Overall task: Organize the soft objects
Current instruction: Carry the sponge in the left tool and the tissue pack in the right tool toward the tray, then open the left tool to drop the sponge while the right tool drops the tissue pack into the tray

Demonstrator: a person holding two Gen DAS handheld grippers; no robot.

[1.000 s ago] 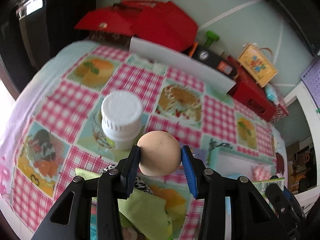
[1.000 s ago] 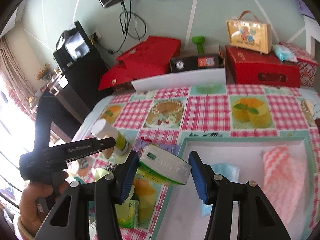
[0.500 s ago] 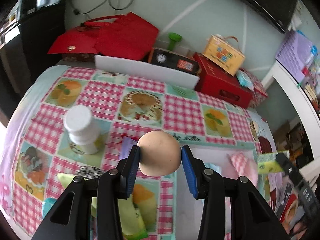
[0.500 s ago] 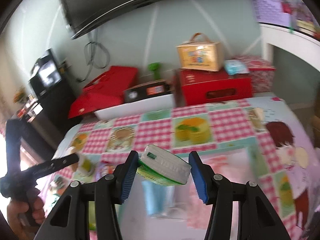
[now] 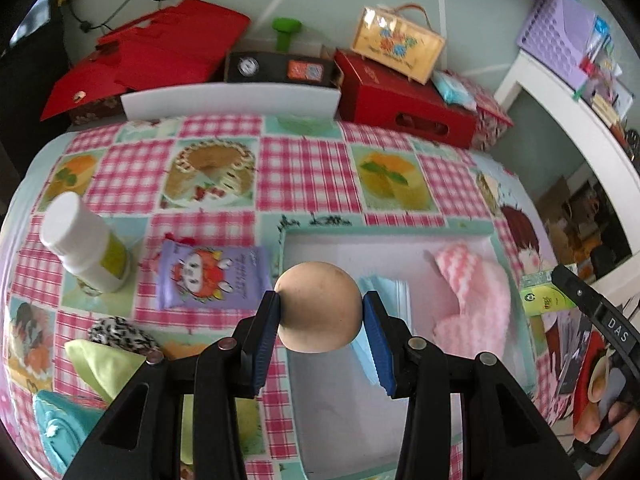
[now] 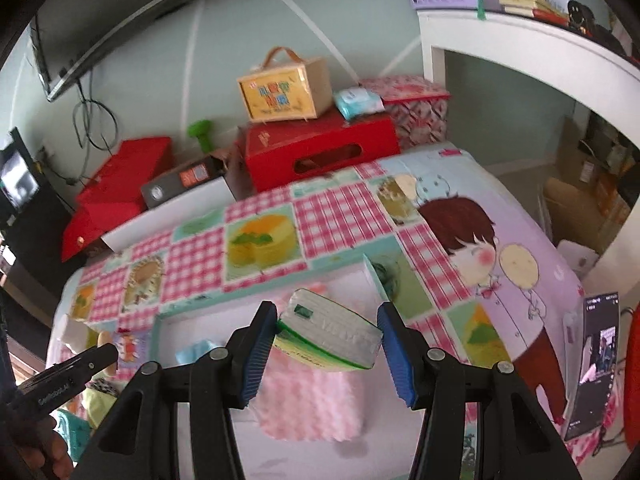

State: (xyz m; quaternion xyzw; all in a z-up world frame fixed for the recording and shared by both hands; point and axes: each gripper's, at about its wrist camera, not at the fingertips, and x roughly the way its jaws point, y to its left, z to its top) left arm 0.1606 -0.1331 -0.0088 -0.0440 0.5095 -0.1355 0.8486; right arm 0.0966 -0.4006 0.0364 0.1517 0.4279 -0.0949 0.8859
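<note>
A: While the left gripper [image 5: 320,312] pinches the round beige foam ball [image 5: 319,307] above the near-left corner of the shallow white tray with teal rim [image 5: 384,233], where should it go?

B: Lower onto bare tray floor, left of the pink fluffy cloth [image 5: 472,300]; release gently.

A: Right gripper [image 6: 328,338]?

B: Clamped on the green-and-white tissue pack [image 6: 327,336], over that cloth. Set it flat beside.
</note>
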